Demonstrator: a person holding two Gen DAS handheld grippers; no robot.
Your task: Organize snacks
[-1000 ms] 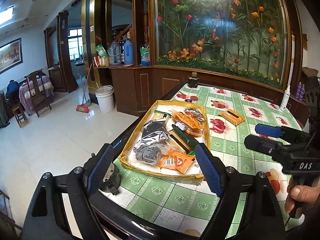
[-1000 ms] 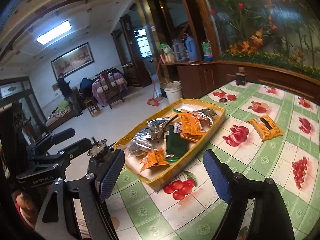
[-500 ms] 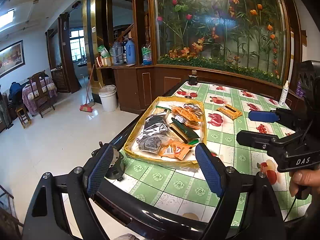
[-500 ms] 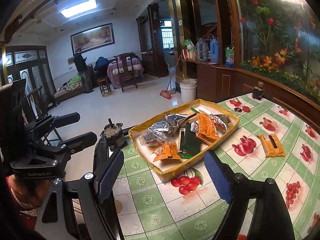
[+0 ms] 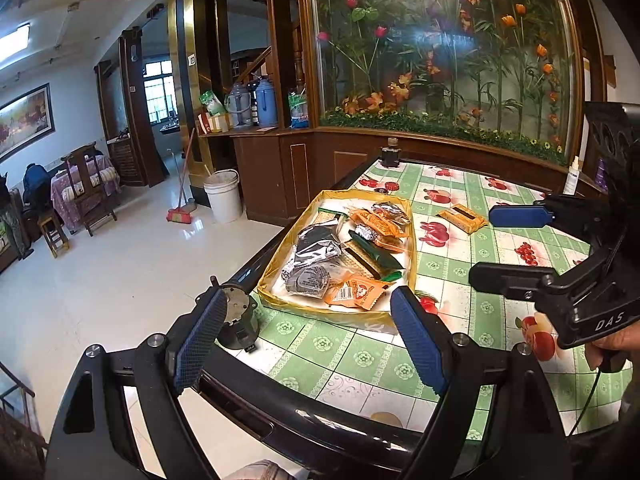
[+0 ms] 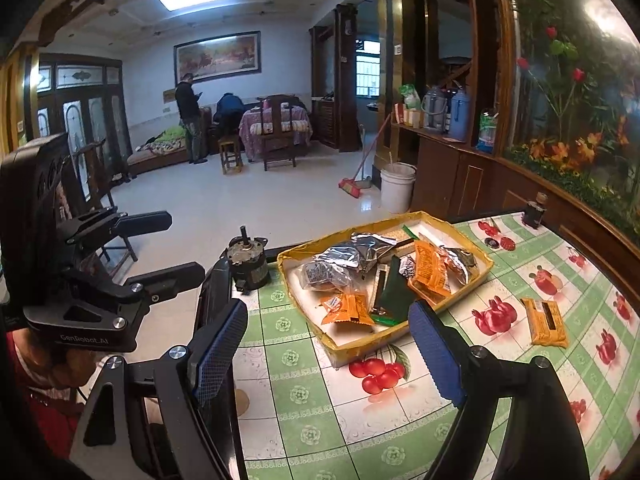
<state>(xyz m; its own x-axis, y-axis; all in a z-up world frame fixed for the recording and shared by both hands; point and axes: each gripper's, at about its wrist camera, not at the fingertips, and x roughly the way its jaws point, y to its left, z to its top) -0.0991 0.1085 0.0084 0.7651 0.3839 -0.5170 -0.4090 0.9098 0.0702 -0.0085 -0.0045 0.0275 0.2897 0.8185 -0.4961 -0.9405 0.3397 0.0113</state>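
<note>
The left gripper [image 5: 306,344] hangs wide open and empty over the near table edge. Ahead of it lies the shallow yellow cardboard tray [image 5: 276,264] of foil and orange snack packets [image 5: 354,292]. The right gripper [image 6: 328,352], equally spread and empty, has the tray just beyond its fingertips; one orange wrapped snack bar [image 6: 546,322] lies alone to its right on the green fruit-print tablecloth [image 6: 304,408].

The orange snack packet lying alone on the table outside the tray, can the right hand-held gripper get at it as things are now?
Probably yes. The orange packet lies flat on bare tablecloth, apart from the yellow tray, with nothing on it. The right hand-held gripper is open and empty, and no object stands between them.
</note>
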